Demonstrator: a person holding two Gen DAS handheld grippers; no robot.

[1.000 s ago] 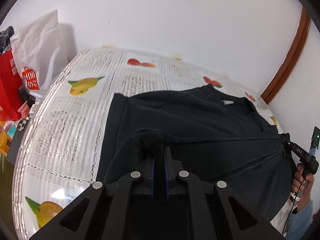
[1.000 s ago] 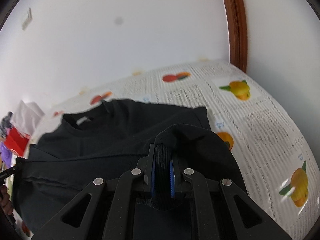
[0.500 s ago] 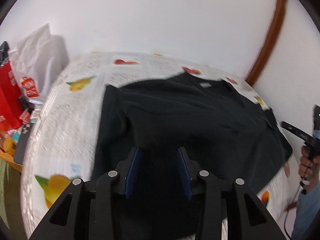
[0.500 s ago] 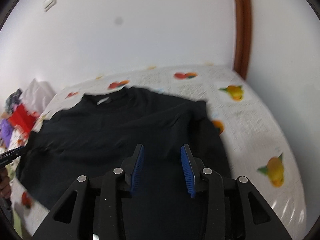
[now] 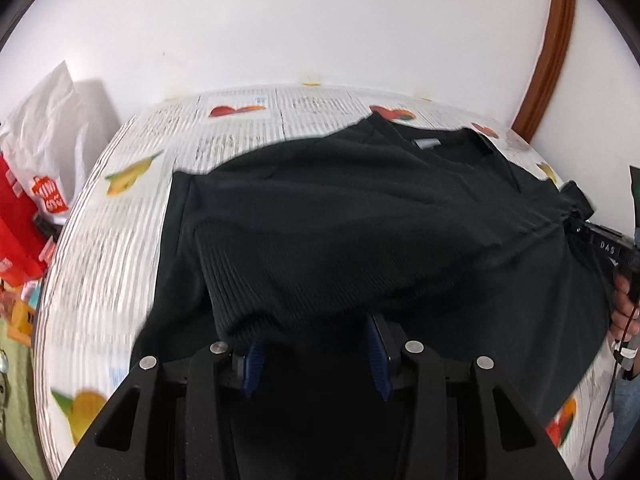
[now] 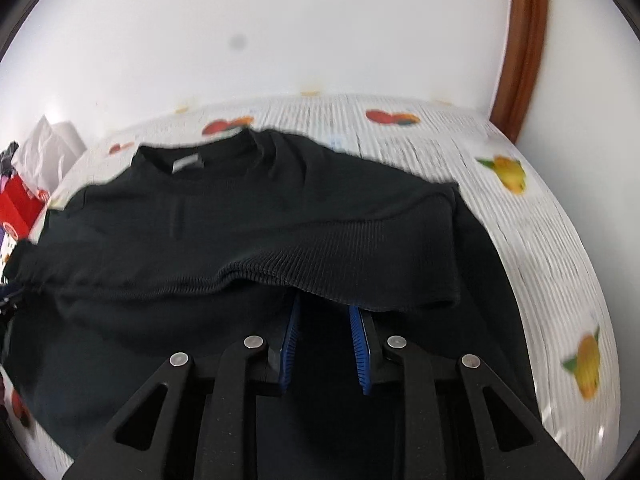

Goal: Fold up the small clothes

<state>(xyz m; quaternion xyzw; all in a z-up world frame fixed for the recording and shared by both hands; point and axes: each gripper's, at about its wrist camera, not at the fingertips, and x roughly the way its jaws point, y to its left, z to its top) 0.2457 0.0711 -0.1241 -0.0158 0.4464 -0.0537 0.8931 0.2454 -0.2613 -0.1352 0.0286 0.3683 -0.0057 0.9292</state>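
Both grippers, left (image 5: 316,354) and right (image 6: 325,342), hang with jaws apart, gripping nothing, above the near part of the black sweater (image 5: 360,216). It lies spread on the fruit-print tablecloth (image 5: 120,216), ribbed hem folded back toward its collar, which points at the wall-side edge.

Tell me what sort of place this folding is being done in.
Probably a room in a home: a table under a fruit-print tablecloth holds the black sweater, shopping bags are piled beside it, and a wooden door frame meets a plain white wall.
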